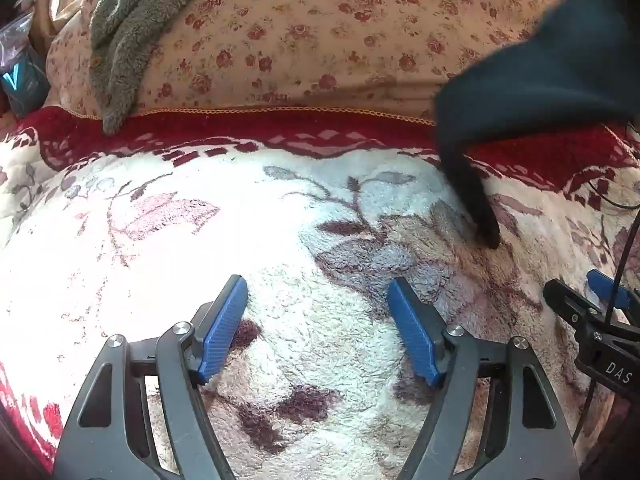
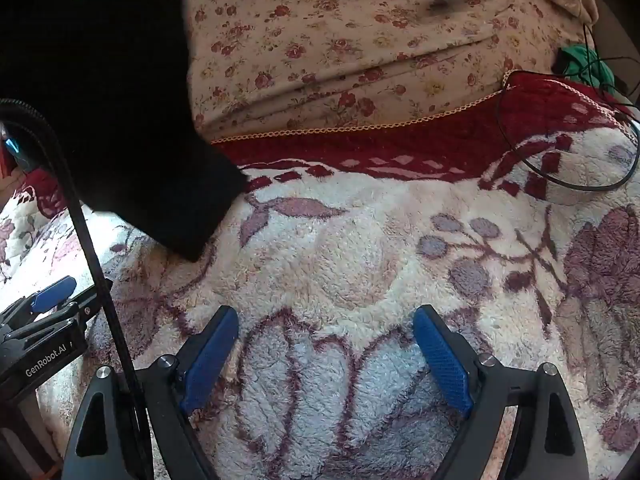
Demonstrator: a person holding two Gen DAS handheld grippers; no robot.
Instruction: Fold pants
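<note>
left gripper (image 1: 316,292): nearest the left wrist camera, angled down over the bed. its blue fingers (image 1: 222,328) stand wide apart, with nothing between them but fleece. no contact with any garment.

right gripper (image 2: 326,320): nearest the right wrist camera, likewise angled down. its blue fingers (image 2: 440,360) are spread wide, empty, with only fleece showing between them. in the left wrist view this gripper shows at the right edge; in the right wrist view the left gripper shows at the lower left edge. the two units are side by side, apart.

fleece blanket (image 1: 280,220): white pile with a dull purple flower and leaf pattern and a dark red border (image 2: 400,148) trimmed with a gold chain stitch. it covers the bed under both grippers. part of it is strongly sunlit in the left wrist view.

pants (image 1: 540,72): dark, near black fabric, blurred. in the left wrist view they sit at the upper right, with a narrow end reaching down onto the fleece blanket beyond the right finger. in the right wrist view they fill the upper left, with a corner resting on the blanket. neither gripper touches them. whether they hang or lie cannot be determined.

floral sheet (image 2: 360,40): cream with small red roses, behind the red border.

grey fleecy cloth (image 1: 132,20): lies on the floral sheet, upper left of the left wrist view.

black cable (image 2: 560,184): looped over the blanket's right corner.

green item (image 2: 584,66): beside the cable, too small to identify.
</note>
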